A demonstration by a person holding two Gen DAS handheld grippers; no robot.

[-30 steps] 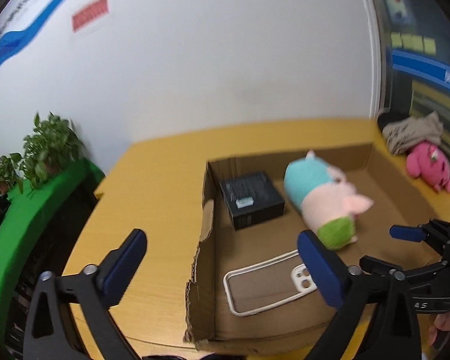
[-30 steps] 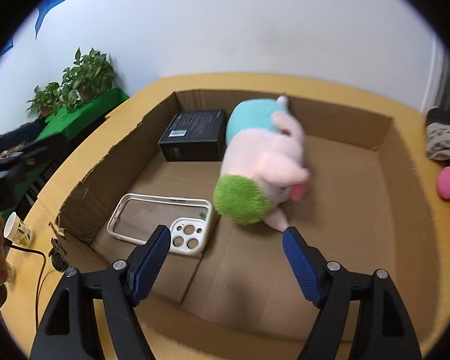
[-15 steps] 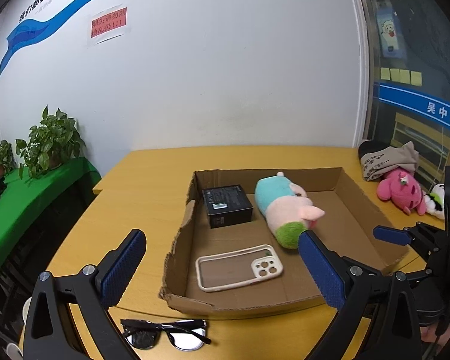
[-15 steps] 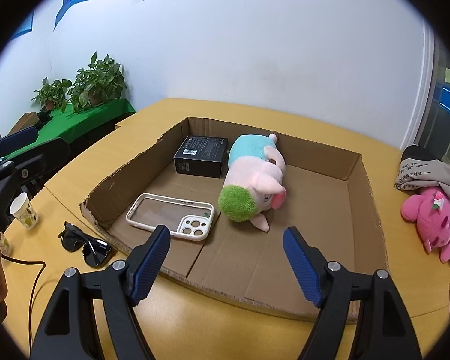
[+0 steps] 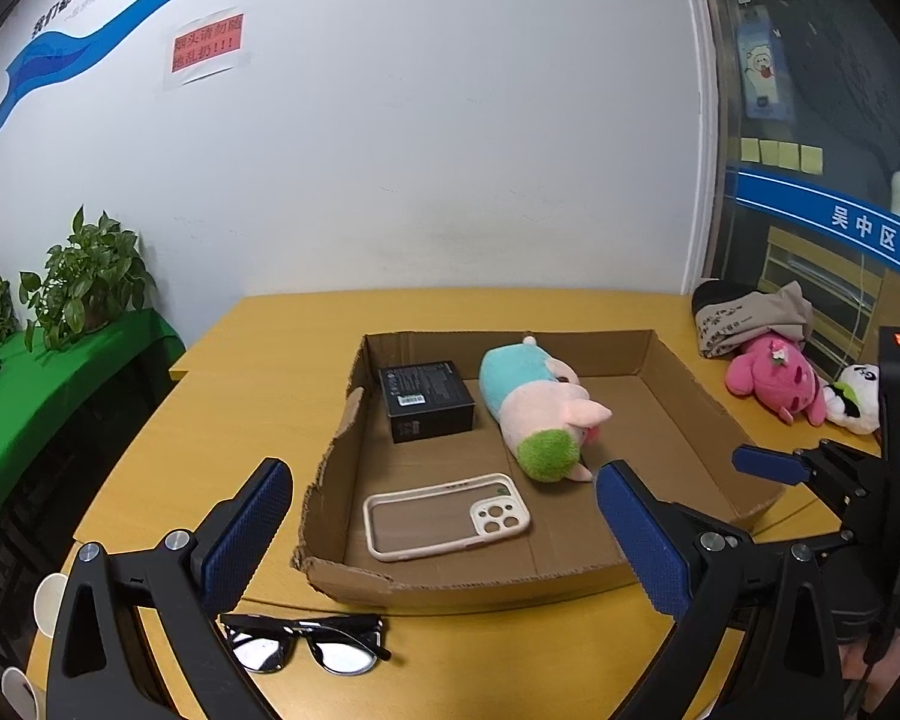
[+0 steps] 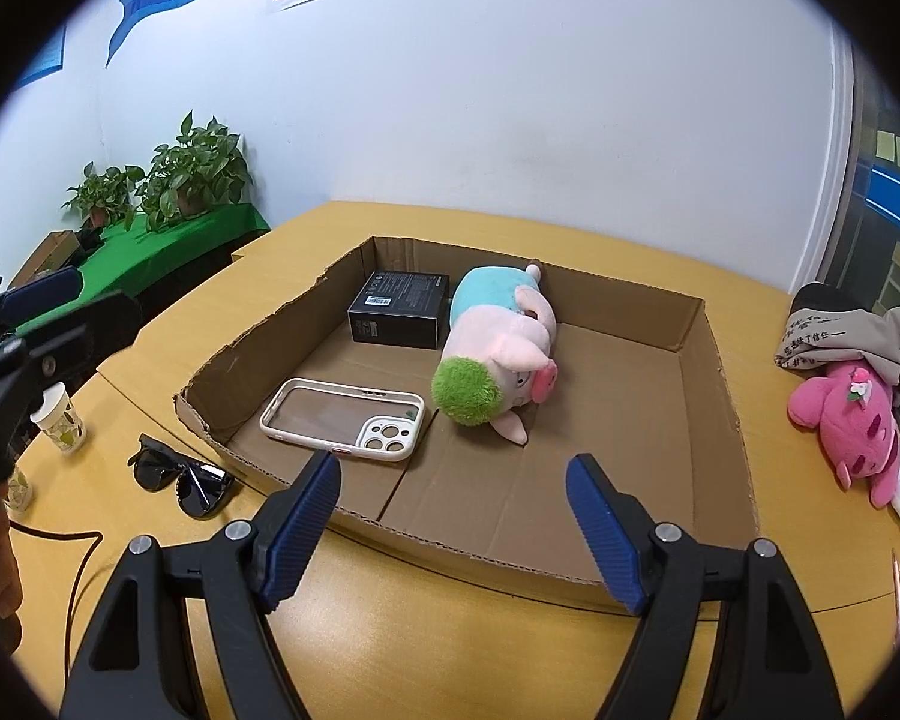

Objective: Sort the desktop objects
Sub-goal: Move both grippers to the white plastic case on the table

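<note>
A shallow cardboard box [image 5: 690,372] [image 6: 723,384] on the yellow table holds a black box [image 5: 426,399] [image 6: 399,309], a pig plush [image 5: 534,405] [image 6: 498,348] and a white phone case [image 5: 444,516] [image 6: 345,417]. Black sunglasses [image 5: 306,642] [image 6: 180,477] lie on the table in front of the box's left corner. My left gripper [image 5: 444,531] is open and empty, held above the box's front edge. My right gripper [image 6: 453,516] is open and empty, over the front wall of the box; it also shows in the left wrist view [image 5: 774,465].
A pink plush [image 5: 774,378] [image 6: 852,426], a panda toy [image 5: 852,399] and folded cloth [image 5: 744,315] [image 6: 840,330] lie at the right of the table. A paper cup [image 6: 60,420] and a black cable [image 6: 72,552] are at the left. Potted plants [image 5: 84,282] [image 6: 192,168] stand on a green shelf.
Both grippers have pulled back and up from the box. The sunglasses, cup and more of the table have come into view. The objects in the box have not moved.
</note>
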